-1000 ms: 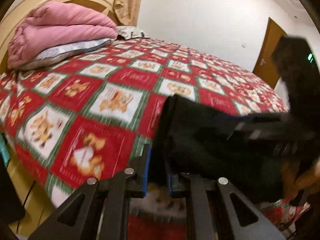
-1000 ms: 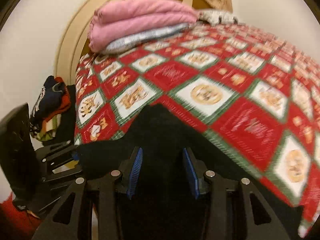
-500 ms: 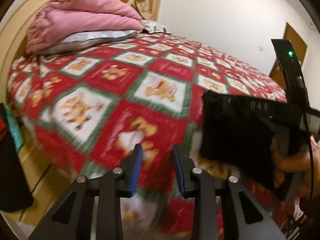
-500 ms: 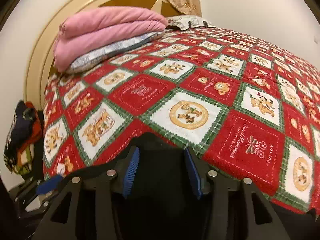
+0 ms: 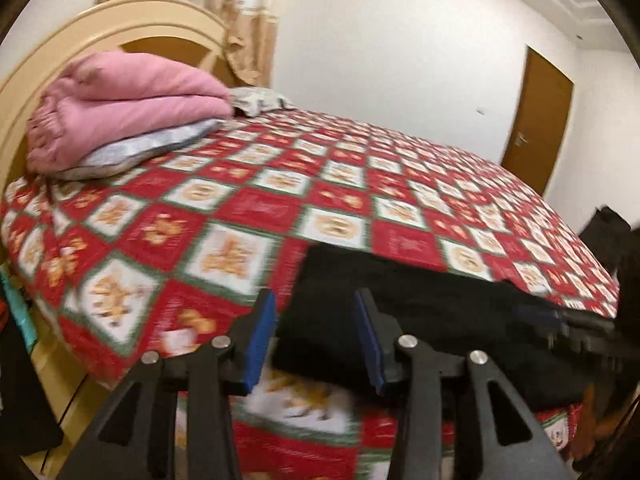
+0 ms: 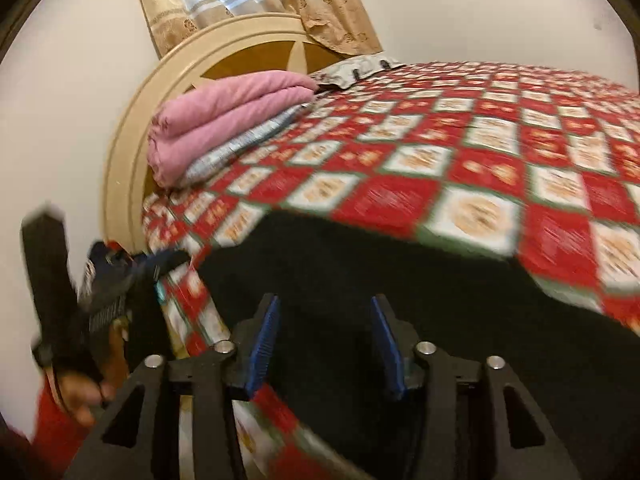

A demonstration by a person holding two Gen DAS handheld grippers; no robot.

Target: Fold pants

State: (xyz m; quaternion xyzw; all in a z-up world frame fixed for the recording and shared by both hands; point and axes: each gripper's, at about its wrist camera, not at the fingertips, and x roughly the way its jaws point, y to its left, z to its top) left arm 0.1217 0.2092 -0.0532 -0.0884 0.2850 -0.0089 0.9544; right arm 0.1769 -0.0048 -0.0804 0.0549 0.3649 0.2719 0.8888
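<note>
Working from the biggest thing down, I have the bed (image 5: 360, 184) filling both views, its red, white and green checked cover (image 6: 480, 184) giving me a broad flat surface, which is why the folding is done here. At the head end a folded pink quilt (image 5: 120, 112) sits on a grey pillow (image 5: 140, 152) against the cream headboard (image 6: 132, 128), well away from my working edge, so nothing crowds the fold.

I see the black pants (image 5: 420, 312) lying on the cover near the edge closest to me, a compact dark slab that looks already doubled over; I judge they are kept close to the edge so both tools can reach without stretching. In the right wrist view the pants (image 6: 380, 280) spread out directly ahead.

My left gripper (image 5: 316, 340) hovers just over the pants' near left corner, jaws opening, and I see no cloth pinched between the blue pads (image 5: 260, 344). My right gripper (image 6: 324, 344) hangs above the dark cloth with its jaws part-way apart and closing; the blur stops me telling whether fabric sits between them, but the pads (image 6: 384, 344) do not appear to press on anything.
</note>
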